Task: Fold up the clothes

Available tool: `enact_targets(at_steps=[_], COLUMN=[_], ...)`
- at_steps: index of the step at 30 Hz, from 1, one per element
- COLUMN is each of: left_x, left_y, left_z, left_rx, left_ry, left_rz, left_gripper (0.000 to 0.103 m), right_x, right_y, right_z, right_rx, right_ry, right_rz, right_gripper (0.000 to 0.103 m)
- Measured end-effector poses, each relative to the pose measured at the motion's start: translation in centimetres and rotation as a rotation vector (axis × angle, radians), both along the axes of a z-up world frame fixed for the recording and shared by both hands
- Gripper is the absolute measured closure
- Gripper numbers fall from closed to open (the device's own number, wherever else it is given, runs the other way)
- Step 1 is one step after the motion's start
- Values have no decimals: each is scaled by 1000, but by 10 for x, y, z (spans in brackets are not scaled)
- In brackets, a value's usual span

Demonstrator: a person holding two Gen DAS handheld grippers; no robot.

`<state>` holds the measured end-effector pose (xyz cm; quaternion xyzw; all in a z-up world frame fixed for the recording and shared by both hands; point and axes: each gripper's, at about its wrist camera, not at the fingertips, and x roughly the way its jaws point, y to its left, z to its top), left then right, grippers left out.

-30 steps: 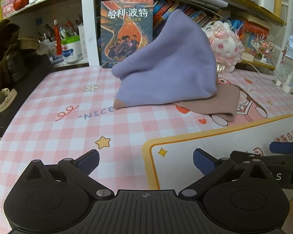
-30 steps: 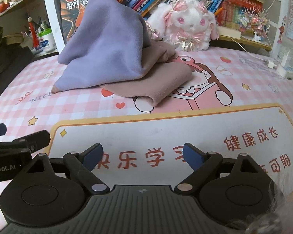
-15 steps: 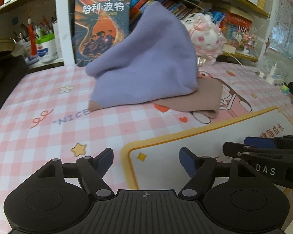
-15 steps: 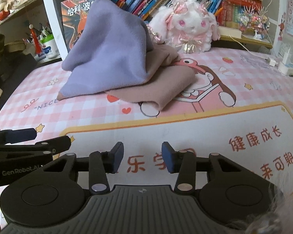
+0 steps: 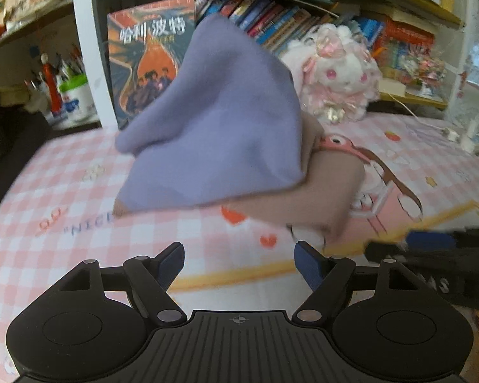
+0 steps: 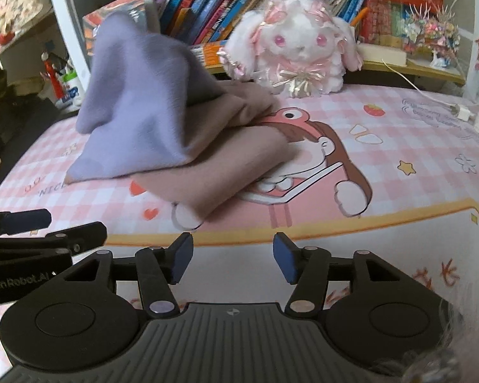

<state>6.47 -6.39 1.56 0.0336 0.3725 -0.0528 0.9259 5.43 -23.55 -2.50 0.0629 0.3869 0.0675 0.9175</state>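
Observation:
A lilac cloth [image 5: 220,134] [image 6: 137,118] stands heaped in a peak at the back of the pink checked desk mat [image 5: 79,249]. It lies over a folded dusty-pink cloth [image 5: 306,191] [image 6: 226,166]. My left gripper [image 5: 239,261] is open and empty, a short way in front of the heap. My right gripper [image 6: 233,255] is open and empty too, in front of the pink cloth's near corner. Each gripper shows at the other view's edge: the right one [image 5: 431,249] and the left one [image 6: 32,233].
A white and pink plush rabbit [image 6: 297,54] sits behind the cloths against a shelf of books [image 6: 214,6]. A large book [image 5: 147,60] stands upright behind the heap. A pen cup [image 5: 70,99] is at the left, a cable and plug [image 6: 453,108] at the right.
Both grippers have moved forward toward the cloths. The right gripper narrowed half a second ago and has opened wider again. The left gripper stayed open.

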Motion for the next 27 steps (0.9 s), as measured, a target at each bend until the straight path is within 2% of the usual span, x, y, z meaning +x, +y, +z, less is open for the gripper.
enact_targets(at_steps=[6, 14, 16, 17, 19, 20, 23, 25, 27], left_x=[47, 111, 123, 124, 122, 109, 50, 1, -47], left_y=[-20, -46, -40, -35, -23, -19, -12, -4, 6], left_z=[31, 52, 55, 56, 60, 65, 87, 93, 80], left_rx=[-11, -47, -102, -127, -165, -176, -191, -208, -212], left_ry=[-89, -155, -145, -136, -129, -149, -260, -309, -234], left_rz=[76, 155, 192, 213, 243, 228, 121, -7, -126], left_gripper=[12, 13, 59, 95, 96, 97, 97, 97, 96], right_x=[8, 16, 15, 16, 16, 17, 21, 25, 29], right_y=[-39, -88, -96, -100, -106, -108, -116, -122, -126], right_z=[0, 2, 4, 5, 7, 9, 15, 20, 24], right_rx=[48, 104, 110, 114, 123, 127, 152, 171, 185], right_ry=[19, 36, 32, 30, 25, 22, 6, -6, -16], right_rz=[29, 63, 66, 67, 69, 69, 72, 74, 74], right_gripper=[43, 40, 39, 39, 38, 38, 38, 37, 36])
